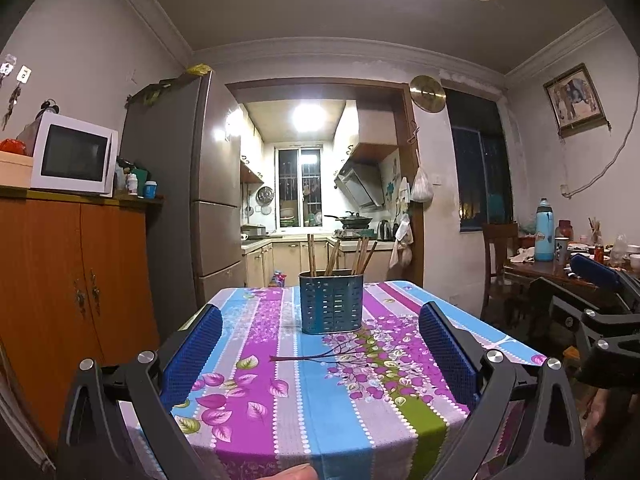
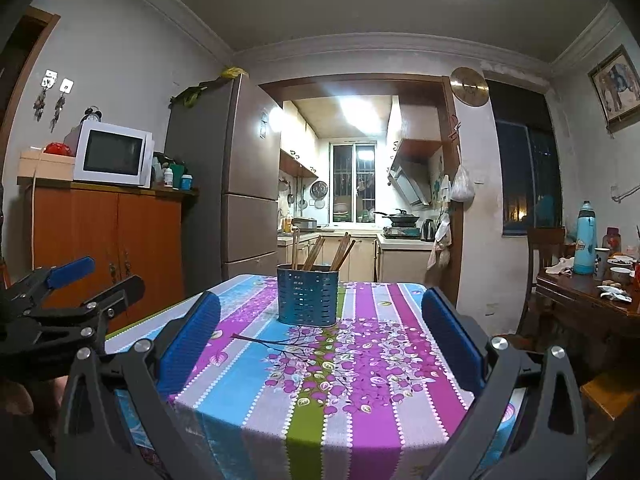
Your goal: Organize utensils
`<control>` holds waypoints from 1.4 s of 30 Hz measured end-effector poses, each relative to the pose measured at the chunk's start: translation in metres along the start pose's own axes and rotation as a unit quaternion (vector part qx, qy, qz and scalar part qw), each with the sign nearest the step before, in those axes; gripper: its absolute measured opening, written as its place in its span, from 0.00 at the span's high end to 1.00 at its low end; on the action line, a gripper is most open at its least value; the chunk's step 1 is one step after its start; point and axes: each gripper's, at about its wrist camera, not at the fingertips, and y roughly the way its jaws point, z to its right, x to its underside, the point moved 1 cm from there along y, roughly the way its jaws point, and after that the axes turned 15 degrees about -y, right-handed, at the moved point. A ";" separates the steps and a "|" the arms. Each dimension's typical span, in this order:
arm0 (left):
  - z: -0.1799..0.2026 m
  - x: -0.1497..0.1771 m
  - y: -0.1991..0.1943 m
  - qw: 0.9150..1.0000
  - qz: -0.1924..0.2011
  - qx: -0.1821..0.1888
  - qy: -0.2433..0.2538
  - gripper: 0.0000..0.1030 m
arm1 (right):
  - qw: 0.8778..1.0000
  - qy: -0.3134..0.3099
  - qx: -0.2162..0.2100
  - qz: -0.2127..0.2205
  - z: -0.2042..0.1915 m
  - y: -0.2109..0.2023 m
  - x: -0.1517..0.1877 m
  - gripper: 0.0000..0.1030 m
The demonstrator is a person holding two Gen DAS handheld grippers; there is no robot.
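A blue perforated utensil holder (image 1: pixel 331 303) stands upright on the far half of the floral-cloth table (image 1: pixel 280 392), with several wooden chopsticks (image 1: pixel 362 256) sticking up from it. It also shows in the right wrist view (image 2: pixel 307 295), chopsticks (image 2: pixel 344 251) inside. My left gripper (image 1: pixel 320 320) is open and empty, held above the table's near edge, well short of the holder. My right gripper (image 2: pixel 320 312) is open and empty, also back from the holder. Each gripper shows at the side of the other's view: the right (image 1: pixel 592 312) and the left (image 2: pixel 80 284).
An orange cabinet (image 1: pixel 72 292) with a white microwave (image 1: pixel 74 158) stands left, a fridge (image 1: pixel 188 200) behind it. A cluttered dark dining table (image 2: pixel 588 296) with a blue thermos (image 2: pixel 585 238) and a chair (image 1: pixel 498 264) stand right. The kitchen doorway is straight ahead.
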 end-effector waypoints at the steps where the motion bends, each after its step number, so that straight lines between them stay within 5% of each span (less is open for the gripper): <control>1: 0.000 0.000 0.001 1.000 -0.001 -0.002 -0.001 0.05 | 1.000 0.000 0.000 0.000 0.000 0.000 0.000 0.05; 42: -0.005 0.008 0.020 0.999 -0.007 -0.036 0.000 0.05 | 1.000 -0.005 -0.009 -0.012 0.002 0.009 0.003 0.05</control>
